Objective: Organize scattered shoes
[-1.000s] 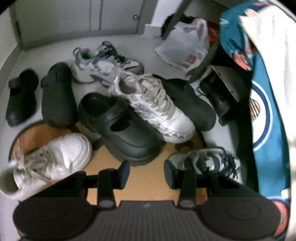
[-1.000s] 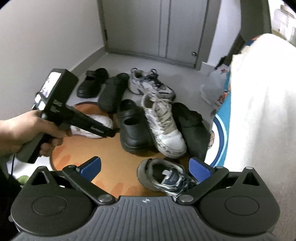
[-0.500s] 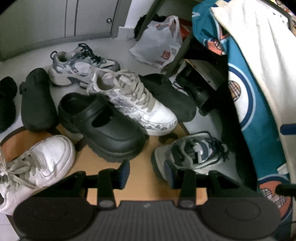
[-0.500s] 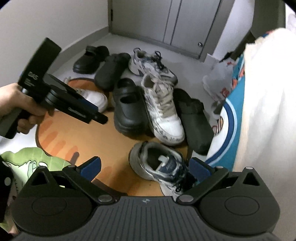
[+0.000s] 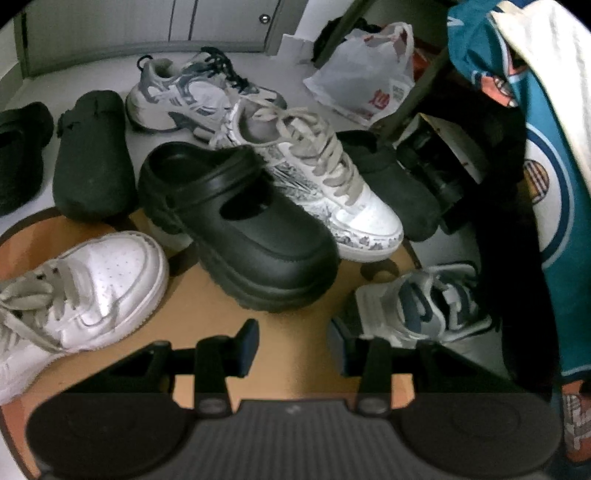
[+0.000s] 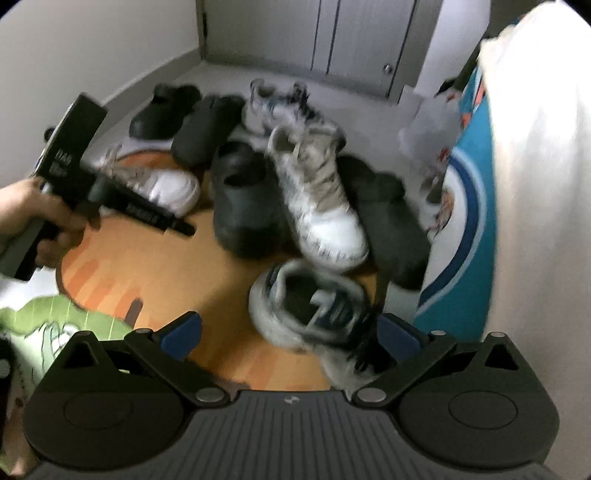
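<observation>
An orange round floor mat [image 5: 288, 354] holds part of the pile; eight shoes show: four black clogs, the chunky black rubber clog [image 5: 240, 225] in the middle, and four laced trainers, among them a plain white leather sneaker [image 5: 85, 291] and a grey-and-navy mesh trainer [image 6: 314, 306]; the left gripper [image 5: 291, 345] and right gripper [image 6: 290, 334] both hang released, empty.

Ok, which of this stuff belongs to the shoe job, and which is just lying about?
Job: white sneaker, black clog, patterned sneaker, grey-blue sneaker, its match, black slippers.

Lying about: plastic bag, round mat, hanging clothes, cupboard doors.
</observation>
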Available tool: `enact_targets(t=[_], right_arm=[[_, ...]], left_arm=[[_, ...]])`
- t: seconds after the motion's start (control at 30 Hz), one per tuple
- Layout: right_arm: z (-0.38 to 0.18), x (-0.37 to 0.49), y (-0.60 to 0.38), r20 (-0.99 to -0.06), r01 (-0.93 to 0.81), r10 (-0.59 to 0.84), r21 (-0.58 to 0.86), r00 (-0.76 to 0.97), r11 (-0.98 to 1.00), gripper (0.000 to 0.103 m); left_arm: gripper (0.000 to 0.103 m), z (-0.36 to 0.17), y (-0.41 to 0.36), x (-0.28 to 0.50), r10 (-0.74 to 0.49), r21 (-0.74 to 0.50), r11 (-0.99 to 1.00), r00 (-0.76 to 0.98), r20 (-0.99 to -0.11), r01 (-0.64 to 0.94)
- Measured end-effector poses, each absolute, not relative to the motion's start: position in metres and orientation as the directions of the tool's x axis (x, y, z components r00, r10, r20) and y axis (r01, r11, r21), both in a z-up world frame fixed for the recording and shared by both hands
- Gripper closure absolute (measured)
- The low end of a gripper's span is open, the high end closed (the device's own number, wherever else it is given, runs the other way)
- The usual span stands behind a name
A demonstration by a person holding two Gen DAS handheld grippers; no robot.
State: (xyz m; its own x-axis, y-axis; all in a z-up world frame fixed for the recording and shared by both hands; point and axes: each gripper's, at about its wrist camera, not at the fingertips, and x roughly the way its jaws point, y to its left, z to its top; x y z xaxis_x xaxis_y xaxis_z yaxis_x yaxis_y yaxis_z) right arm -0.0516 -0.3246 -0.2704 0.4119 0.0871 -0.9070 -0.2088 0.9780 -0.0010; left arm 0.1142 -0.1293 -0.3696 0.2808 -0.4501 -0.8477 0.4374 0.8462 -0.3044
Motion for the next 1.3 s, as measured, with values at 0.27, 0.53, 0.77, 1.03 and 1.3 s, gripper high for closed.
enact_targets(t=[0.27, 0.53, 0.77, 1.03, 1.3], right_arm=[[-0.288, -0.051, -0.324, -0.918, -0.184, 0.044, -0.032, 0.395, 0.982, 0.0], [-0.298, -0.05, -0.325, -0.913, -0.172, 0.02, -0.055, 0.408, 0.984, 0.0], [-0.303, -0.053, -0.323, -0.921, -0.182, 0.033, -0.041, 0.388, 0.982, 0.0], [-0.302, -0.05, -0.325, -0.923, -0.181, 0.035, -0.038, 0.383, 0.983, 0.0], [-0.306, -0.051, -0.324, -0.93, -0.188, 0.039, -0.033, 0.366, 0.982, 0.0]], left_arm=[[0.06, -0.384, -0.129, 0.12, -0.475, -0.322, 0.835, 0.288, -0.832, 0.446], [0.06, -0.407, -0.125, 0.127, -0.488, -0.355, 0.833, 0.263, -0.832, 0.424], [0.06, -0.43, -0.143, 0.137, -0.479, -0.343, 0.834, 0.257, -0.84, 0.433], [0.06, -0.447, -0.157, 0.148, -0.462, -0.339, 0.842, 0.235, -0.855, 0.421], [0.058, -0.444, -0.155, 0.141, -0.453, -0.332, 0.862, 0.289, -0.843, 0.382]])
